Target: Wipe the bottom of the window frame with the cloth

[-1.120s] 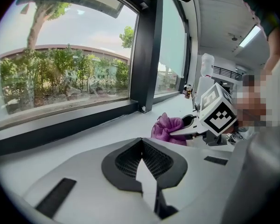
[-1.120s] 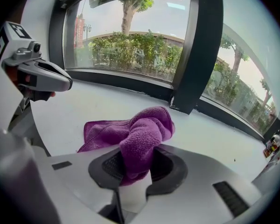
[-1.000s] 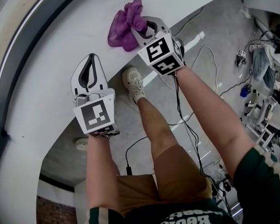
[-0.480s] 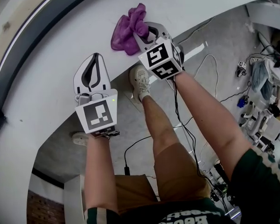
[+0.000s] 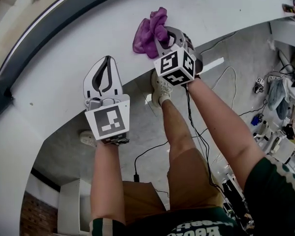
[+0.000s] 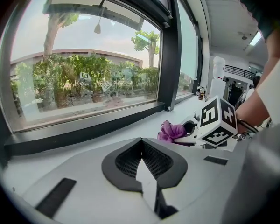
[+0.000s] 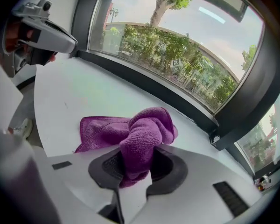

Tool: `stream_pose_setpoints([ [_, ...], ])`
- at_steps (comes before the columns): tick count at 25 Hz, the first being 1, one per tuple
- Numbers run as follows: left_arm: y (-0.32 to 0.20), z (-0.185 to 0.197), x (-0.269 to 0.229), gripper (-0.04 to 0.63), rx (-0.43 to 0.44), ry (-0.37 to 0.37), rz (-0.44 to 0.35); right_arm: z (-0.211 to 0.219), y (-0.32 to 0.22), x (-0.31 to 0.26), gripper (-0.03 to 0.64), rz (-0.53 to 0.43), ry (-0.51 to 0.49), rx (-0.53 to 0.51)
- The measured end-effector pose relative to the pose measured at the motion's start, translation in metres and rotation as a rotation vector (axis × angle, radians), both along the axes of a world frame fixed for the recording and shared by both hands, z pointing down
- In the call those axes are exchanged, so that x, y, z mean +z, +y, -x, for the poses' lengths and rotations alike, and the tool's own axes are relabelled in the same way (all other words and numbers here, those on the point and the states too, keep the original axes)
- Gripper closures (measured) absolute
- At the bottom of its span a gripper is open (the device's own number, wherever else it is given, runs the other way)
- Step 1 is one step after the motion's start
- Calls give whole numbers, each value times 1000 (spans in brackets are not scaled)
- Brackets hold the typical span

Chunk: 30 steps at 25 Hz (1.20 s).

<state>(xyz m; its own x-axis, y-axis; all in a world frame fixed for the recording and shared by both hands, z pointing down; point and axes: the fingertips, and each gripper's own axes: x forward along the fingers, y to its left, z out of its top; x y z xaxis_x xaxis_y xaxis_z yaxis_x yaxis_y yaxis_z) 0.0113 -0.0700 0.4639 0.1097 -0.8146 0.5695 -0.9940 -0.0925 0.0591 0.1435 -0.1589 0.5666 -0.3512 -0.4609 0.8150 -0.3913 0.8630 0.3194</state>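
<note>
The right tongs (image 5: 161,35) pinch the bunched purple cloth (image 5: 146,32), which lies on the white sill (image 5: 59,77) near its front edge. Bare sill stretches from the cloth to the dark window frame (image 7: 130,81). The left tongs (image 5: 106,60), pressed together and empty, hover well apart over the sill.

Window sill (image 5: 54,77): white, broad, curving across the head view.
Window frame (image 6: 84,126): dark; bottom rail runs along the sill's far edge; thick upright post (image 6: 170,55) between two panes.
Glass (image 6: 79,45): daylight; trees, hedge and a low building outside.
Floor (image 5: 132,127): grey concrete; one white stripe (image 5: 212,64); cables (image 5: 152,149) trailing across it.
Wall (image 5: 34,213): brick patch, lower left corner.
Ceiling light (image 6: 255,38): lit strip, upper right.
</note>
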Motion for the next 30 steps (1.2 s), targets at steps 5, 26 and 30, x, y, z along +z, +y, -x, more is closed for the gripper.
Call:
stream_pose_setpoints([
  [5, 5, 9, -4, 586, -39, -6, 3, 9, 4, 1, 514, 28, -14, -9],
  [26, 94, 117, -9, 586, -219, -10, -4, 134, 88, 2, 515, 48, -48, -148],
  [30, 115, 138, -11, 586, -254, -7, -10, 157, 101, 0, 515, 42, -56, -164],
])
